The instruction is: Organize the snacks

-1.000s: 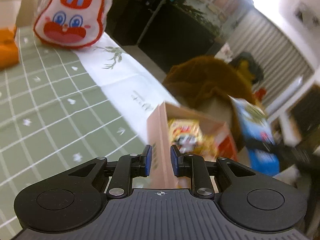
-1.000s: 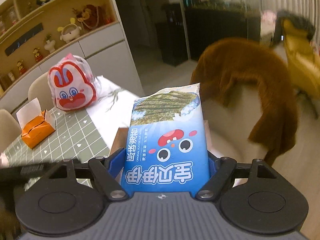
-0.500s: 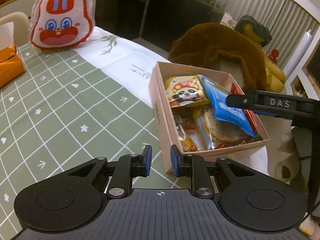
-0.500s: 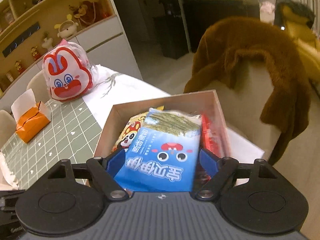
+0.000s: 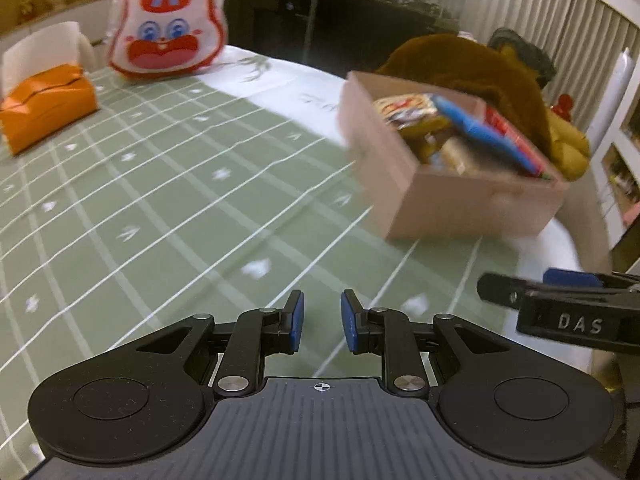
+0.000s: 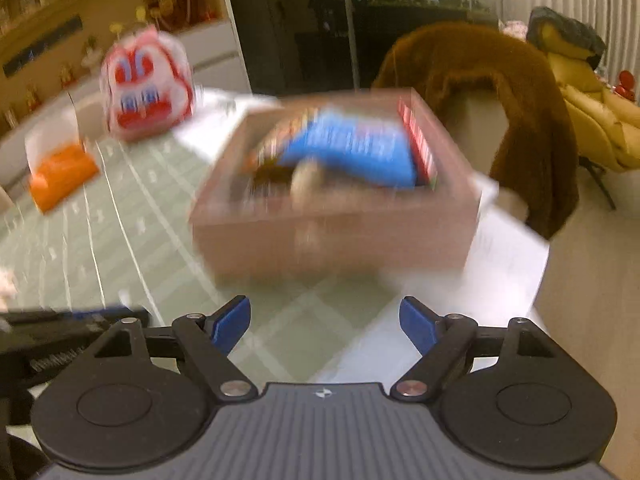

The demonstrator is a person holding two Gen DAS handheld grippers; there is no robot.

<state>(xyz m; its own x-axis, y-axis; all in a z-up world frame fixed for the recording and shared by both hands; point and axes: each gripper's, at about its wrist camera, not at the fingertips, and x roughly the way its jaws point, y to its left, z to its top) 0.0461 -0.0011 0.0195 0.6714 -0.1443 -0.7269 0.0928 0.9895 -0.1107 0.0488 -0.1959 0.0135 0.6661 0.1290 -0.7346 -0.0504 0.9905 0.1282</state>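
Since half a second ago both grippers have drawn back from the box | left wrist: left gripper [image 5: 322, 322] jaws nearly closed, empty; box [image 5: 440, 204] near tabletop [image 5: 160, 200] edge; blue packet [image 5: 480, 132] inside | right wrist: right gripper [image 6: 325, 324] jaws wide, empty | packet looks light, crinkly, slippery; pinch its flat edge.

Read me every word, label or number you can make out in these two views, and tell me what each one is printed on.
"DAS": raised letters on the side of the right gripper, seen in the left wrist view.
Blue snack packet in the cardboard box: print too blurred to read.
Red-edged packet beside it: blurred, unreadable.
White tablecloth: faint writing near the box, too smeared to read.
Rabbit-face bag: a picture only, no words.
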